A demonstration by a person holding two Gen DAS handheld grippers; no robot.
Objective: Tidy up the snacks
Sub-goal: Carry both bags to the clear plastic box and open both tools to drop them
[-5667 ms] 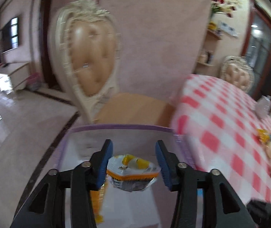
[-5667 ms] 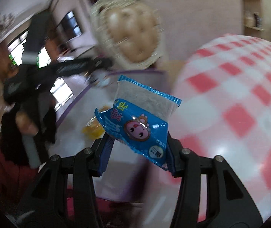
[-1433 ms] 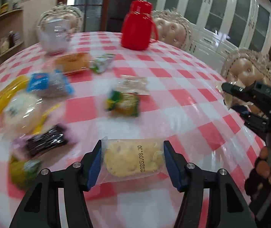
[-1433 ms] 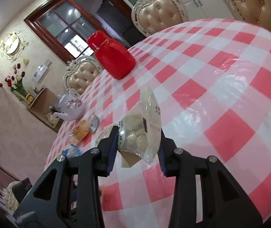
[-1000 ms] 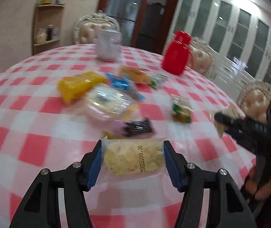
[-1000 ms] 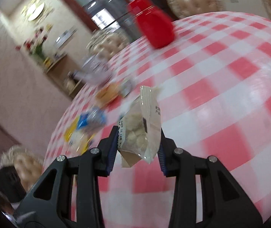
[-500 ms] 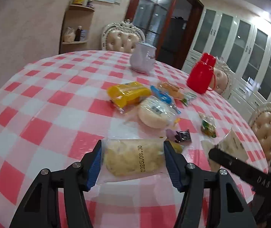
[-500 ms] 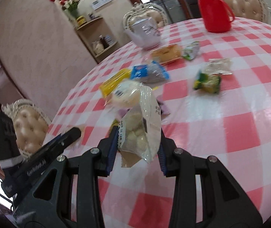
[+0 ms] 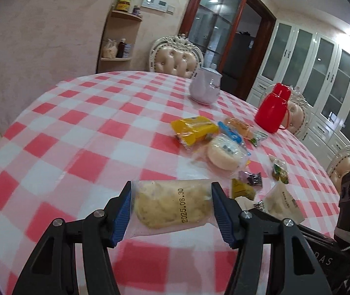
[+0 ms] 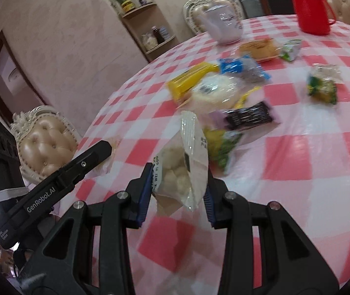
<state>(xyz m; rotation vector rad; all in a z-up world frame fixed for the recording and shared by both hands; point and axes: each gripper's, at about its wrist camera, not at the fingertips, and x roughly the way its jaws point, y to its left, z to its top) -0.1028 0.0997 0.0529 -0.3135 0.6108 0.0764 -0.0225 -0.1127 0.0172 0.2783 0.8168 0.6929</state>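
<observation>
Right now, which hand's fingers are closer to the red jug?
Right. The right fingers, clamping a white pouch, sit on the red jug's side of the table; the left fingers, clamping a dated packet, are beyond them, farther from the jug.

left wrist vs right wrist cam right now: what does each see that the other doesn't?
Only the left wrist view: the left gripper clamping a clear date-stamped snack pack flat between its pads, and the white glass-door cabinets.

Only the right wrist view: the right gripper clamping a white snack pouch standing on edge, and a dark doorway in the wall.

Both: the red-checked table, the red jug, the white teapot, the yellow snack pack and the corner shelf.
</observation>
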